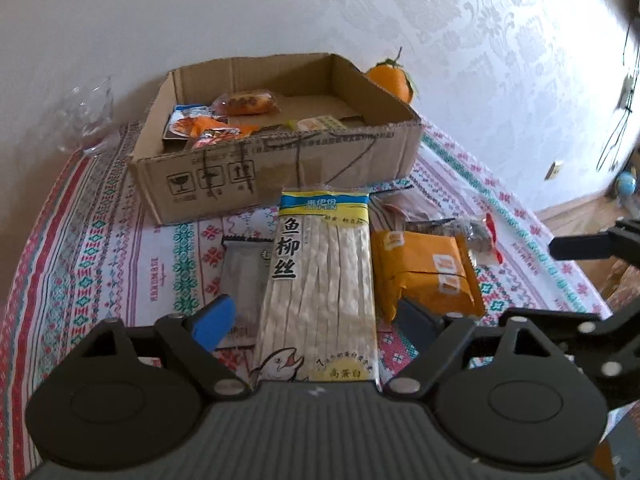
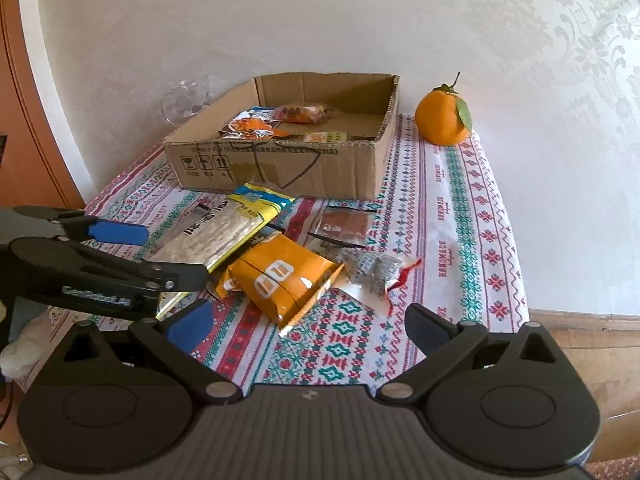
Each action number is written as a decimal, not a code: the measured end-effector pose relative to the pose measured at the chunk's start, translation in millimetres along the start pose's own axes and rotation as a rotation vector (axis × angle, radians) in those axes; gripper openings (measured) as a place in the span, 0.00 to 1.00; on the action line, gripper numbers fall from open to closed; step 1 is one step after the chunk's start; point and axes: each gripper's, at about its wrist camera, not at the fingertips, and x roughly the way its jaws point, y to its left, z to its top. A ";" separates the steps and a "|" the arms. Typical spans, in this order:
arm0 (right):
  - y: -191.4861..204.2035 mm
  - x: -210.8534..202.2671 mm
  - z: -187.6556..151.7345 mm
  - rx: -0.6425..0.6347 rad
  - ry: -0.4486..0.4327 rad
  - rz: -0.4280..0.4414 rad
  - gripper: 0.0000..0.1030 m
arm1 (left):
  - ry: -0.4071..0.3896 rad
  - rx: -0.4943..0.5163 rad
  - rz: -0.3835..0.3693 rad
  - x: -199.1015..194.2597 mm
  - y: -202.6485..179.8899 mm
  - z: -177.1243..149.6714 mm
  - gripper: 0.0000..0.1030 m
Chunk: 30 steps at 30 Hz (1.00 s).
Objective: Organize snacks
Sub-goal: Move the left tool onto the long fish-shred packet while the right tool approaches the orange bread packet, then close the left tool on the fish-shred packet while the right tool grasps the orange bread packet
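Note:
A long pale fish-strip packet (image 1: 320,276) with a blue and yellow top lies on the patterned tablecloth (image 1: 120,240), in front of an open cardboard box (image 1: 276,168). My left gripper (image 1: 316,316) straddles its near end; a small gap shows at the blue finger and at the dark one, so it is open. From the right wrist view, the same packet (image 2: 216,236) lies between the left gripper's fingers (image 2: 116,232). My right gripper (image 2: 310,328) is open over bare cloth, just short of an orange packet (image 2: 280,280). Several small snacks (image 2: 276,120) lie inside the box (image 2: 280,164).
A brown packet (image 2: 346,222) and a clear packet with a red edge (image 2: 376,272) lie beyond the orange one. A grey packet (image 1: 244,276) sits under the fish packet's left side. An orange fruit (image 2: 442,118) stands right of the box, a glass (image 2: 186,98) left. The table edge (image 2: 528,312) is right.

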 end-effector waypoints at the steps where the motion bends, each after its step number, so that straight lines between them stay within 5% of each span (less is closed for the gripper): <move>1: -1.4 -0.4 -0.2 0.002 0.000 0.001 1.00 | 0.004 0.011 -0.001 1.6 -1.4 0.3 0.74; 3: -3.5 -1.1 0.0 0.006 -0.002 0.000 1.00 | 0.019 0.013 0.005 6.3 -2.5 0.2 0.61; 6: -5.8 -1.7 0.5 0.007 -0.004 0.003 1.00 | 0.012 0.034 0.023 6.8 -5.1 -1.3 0.57; 30: 29.7 71.3 36.5 -0.364 0.083 0.208 1.00 | 0.028 -0.101 0.113 -17.5 21.9 -26.7 0.59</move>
